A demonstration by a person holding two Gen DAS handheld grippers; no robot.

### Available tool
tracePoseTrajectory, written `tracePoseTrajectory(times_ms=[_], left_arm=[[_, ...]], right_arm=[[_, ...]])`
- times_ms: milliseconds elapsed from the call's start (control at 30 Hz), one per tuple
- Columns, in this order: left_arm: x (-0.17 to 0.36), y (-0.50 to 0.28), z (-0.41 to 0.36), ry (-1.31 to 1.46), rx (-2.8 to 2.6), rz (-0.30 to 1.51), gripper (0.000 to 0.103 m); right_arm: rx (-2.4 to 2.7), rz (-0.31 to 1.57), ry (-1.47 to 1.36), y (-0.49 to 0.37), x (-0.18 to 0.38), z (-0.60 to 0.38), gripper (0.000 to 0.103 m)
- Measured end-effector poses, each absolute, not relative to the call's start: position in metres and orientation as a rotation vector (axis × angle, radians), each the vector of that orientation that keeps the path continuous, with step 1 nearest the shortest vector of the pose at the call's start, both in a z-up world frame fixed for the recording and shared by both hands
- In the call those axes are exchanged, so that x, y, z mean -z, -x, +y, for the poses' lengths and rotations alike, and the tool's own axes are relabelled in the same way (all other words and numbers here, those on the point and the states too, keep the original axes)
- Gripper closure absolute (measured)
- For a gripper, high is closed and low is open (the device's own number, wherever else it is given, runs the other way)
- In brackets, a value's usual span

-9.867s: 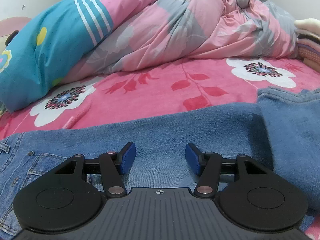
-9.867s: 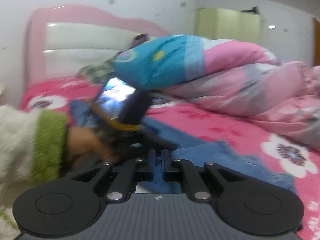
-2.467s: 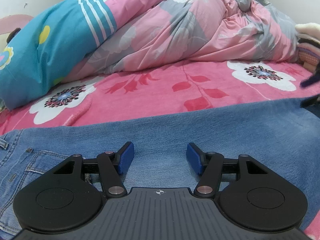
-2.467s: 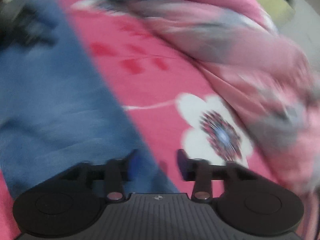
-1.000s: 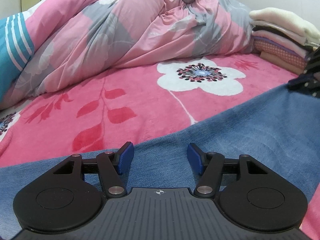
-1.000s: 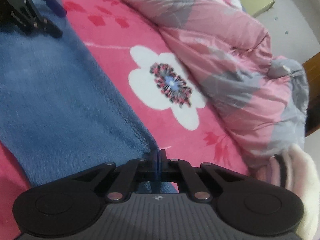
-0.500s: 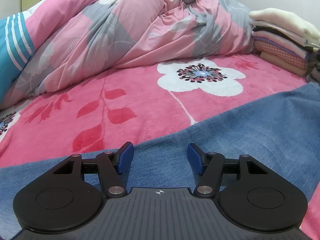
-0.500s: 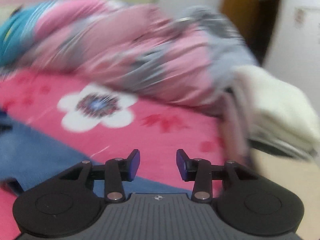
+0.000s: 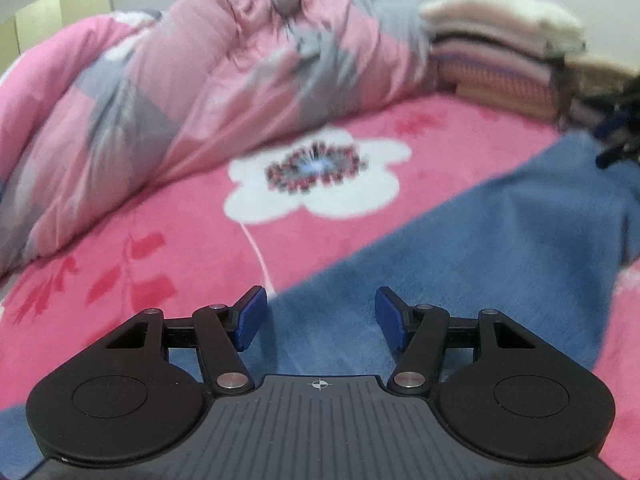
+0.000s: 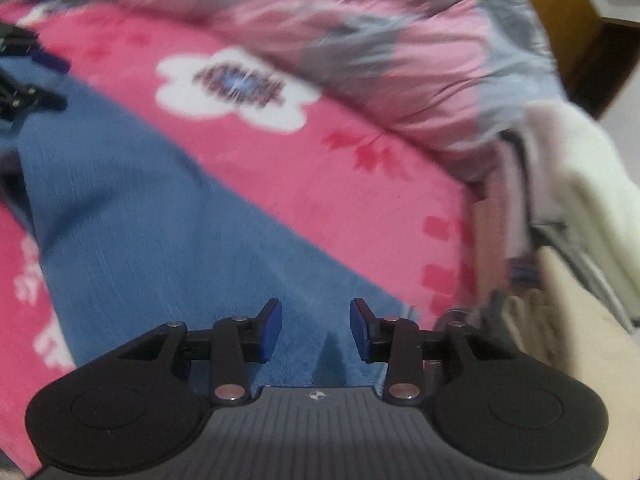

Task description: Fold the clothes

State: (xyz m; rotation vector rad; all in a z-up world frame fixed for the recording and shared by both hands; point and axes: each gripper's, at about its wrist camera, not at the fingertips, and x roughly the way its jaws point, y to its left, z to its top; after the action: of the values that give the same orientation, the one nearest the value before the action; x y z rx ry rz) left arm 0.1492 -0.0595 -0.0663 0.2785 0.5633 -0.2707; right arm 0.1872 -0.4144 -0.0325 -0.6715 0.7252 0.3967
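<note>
Blue jeans (image 9: 480, 248) lie flat across the pink flowered bedspread (image 9: 160, 240). My left gripper (image 9: 320, 316) stands open low over one leg near its far edge, with denim under the pads and nothing pinched. My right gripper (image 10: 316, 328) hovers over the end of the jeans (image 10: 140, 220). Its jaws are apart and closing slightly, and no cloth is between them. The right gripper (image 9: 620, 132) shows blurred at the far right of the left wrist view. In the right wrist view the left gripper (image 10: 24, 80) is at the upper left edge.
A bunched pink and grey duvet (image 9: 200, 80) fills the back of the bed. A stack of folded clothes (image 9: 500, 56) sits at the bed's right end, close beside my right gripper (image 10: 560, 184). A white flower print (image 9: 316, 176) marks the bare sheet beyond the jeans.
My right gripper went from shut at the jeans' edge to open and swung round over the leg's end. My left gripper slid right along the leg and rolled a little, still open.
</note>
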Motion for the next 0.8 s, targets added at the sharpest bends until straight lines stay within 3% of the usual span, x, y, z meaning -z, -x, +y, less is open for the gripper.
tracePoseTrajectory(times_ms=[233, 267, 300, 367, 800], left_arm=[[0.073, -0.154, -0.05, -0.211, 0.287, 0.575, 0.042], [0.073, -0.154, -0.05, -0.211, 0.286, 0.573, 0.042], [0.073, -0.153, -0.051, -0.213, 0.285, 0.57, 0.042], [0.073, -0.152, -0.052, -0.215, 0.282, 0.565, 0.041], [0.074, -0.151, -0.052, -0.225, 0.278, 0.555, 0.041]], right_arm=[[-0.461, 0.892, 0.573, -0.211, 0.04, -0.428, 0.066], [-0.466, 0.904, 0.557, -0.211, 0.04, -0.429, 0.073], [-0.485, 0.919, 0.558, -0.209, 0.039, -0.426, 0.093], [-0.479, 0.886, 0.694, -0.197, 0.04, -0.412, 0.099], [-0.378, 0.671, 1.142, -0.216, 0.018, -0.381, 0.101]])
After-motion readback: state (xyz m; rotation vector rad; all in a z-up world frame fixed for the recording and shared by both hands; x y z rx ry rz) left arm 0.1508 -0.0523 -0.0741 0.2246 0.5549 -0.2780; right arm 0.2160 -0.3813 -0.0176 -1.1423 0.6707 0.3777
